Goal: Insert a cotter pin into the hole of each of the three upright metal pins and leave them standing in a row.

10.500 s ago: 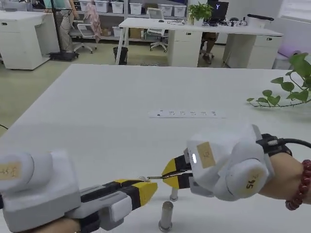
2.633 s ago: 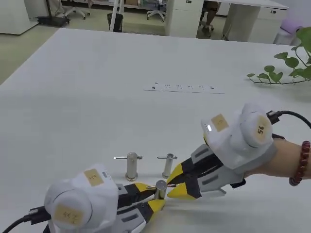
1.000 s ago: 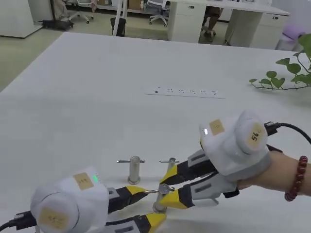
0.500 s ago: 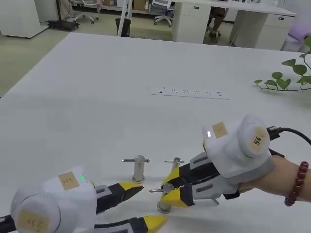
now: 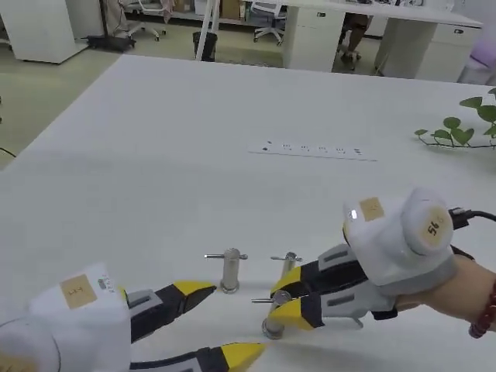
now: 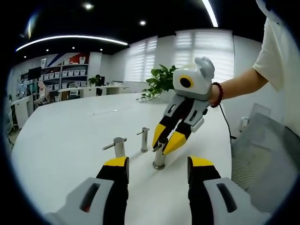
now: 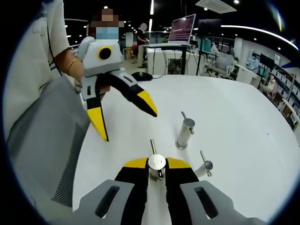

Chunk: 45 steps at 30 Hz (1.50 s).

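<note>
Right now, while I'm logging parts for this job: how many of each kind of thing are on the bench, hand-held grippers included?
Upright metal pins: 3
Cotter pins: 3
Hand-held grippers: 2
Power strip: 1
Leafy plant: 1
Total: 10

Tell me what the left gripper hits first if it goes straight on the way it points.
Probably the nearest metal pin, standing just ahead between the open jaws of the left gripper, its top clamped by the right gripper. Fisheye depth is uncertain.
</note>
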Motion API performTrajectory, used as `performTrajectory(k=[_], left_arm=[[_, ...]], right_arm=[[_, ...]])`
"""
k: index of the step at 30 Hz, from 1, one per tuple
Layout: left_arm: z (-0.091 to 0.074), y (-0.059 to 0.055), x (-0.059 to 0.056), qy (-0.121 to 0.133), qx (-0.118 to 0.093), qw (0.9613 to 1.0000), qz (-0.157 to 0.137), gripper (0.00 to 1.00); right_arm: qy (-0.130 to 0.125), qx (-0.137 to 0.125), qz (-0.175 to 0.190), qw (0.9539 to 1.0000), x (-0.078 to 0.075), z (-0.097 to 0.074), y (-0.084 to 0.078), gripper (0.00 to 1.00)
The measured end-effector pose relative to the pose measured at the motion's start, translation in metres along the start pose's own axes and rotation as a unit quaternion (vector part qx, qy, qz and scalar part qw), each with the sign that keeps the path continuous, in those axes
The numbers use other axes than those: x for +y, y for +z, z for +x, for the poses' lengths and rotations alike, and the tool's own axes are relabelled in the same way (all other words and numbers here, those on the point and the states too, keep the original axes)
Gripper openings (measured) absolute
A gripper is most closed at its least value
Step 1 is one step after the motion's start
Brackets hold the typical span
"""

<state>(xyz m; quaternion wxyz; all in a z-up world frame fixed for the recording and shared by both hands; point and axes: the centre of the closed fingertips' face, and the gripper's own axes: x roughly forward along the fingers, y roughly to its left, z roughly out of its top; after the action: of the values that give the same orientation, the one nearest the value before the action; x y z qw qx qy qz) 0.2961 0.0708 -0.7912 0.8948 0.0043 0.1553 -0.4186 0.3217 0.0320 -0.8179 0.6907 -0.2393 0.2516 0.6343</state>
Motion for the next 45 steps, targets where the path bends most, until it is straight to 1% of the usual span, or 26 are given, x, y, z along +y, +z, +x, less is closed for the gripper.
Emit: performTrajectory(k=[3,6,10,15,23,26,35,43,45], left_arm=[[-0.003,0.0,0.001,0.005,0.0,1.0,-0.001,0.51],[-0.005,0.0,0.004,0.012,0.0,0.9999,0.002,0.53],[-0.009,0.001,0.007,0.022,-0.003,0.9998,-0.002,0.56],[-0.012,-0.001,0.009,0.028,0.001,0.9996,0.0,0.58],[-0.012,0.001,0.01,0.034,-0.004,0.9994,-0.006,0.65],[-0.013,0.0,0.01,0.037,-0.001,0.9993,-0.006,0.66],[-0.013,-0.004,0.011,0.04,0.006,0.9992,-0.005,0.68],[-0.014,-0.005,0.012,0.041,0.01,0.9991,-0.005,0.68],[-0.014,-0.006,0.012,0.042,0.011,0.999,-0.006,0.68]], right_arm=[[-0.005,0.002,0.0,1.0,-0.004,-0.006,-0.002,0.13],[-0.012,0.005,-0.002,0.9999,-0.01,-0.012,-0.006,0.13],[-0.021,0.009,-0.001,0.9997,-0.018,-0.022,-0.013,0.13],[-0.029,0.017,-0.003,0.9994,-0.027,-0.033,-0.021,0.13],[-0.045,0.024,0.002,0.9987,-0.046,-0.047,-0.034,0.13],[-0.052,0.025,0.007,0.9983,-0.051,-0.05,-0.038,0.13],[-0.06,0.032,0.009,0.9976,-0.06,-0.056,-0.046,0.13],[-0.058,0.038,0.012,0.9976,-0.064,-0.058,-0.053,0.13],[-0.056,0.035,0.014,0.9977,-0.065,-0.059,-0.054,0.13]])
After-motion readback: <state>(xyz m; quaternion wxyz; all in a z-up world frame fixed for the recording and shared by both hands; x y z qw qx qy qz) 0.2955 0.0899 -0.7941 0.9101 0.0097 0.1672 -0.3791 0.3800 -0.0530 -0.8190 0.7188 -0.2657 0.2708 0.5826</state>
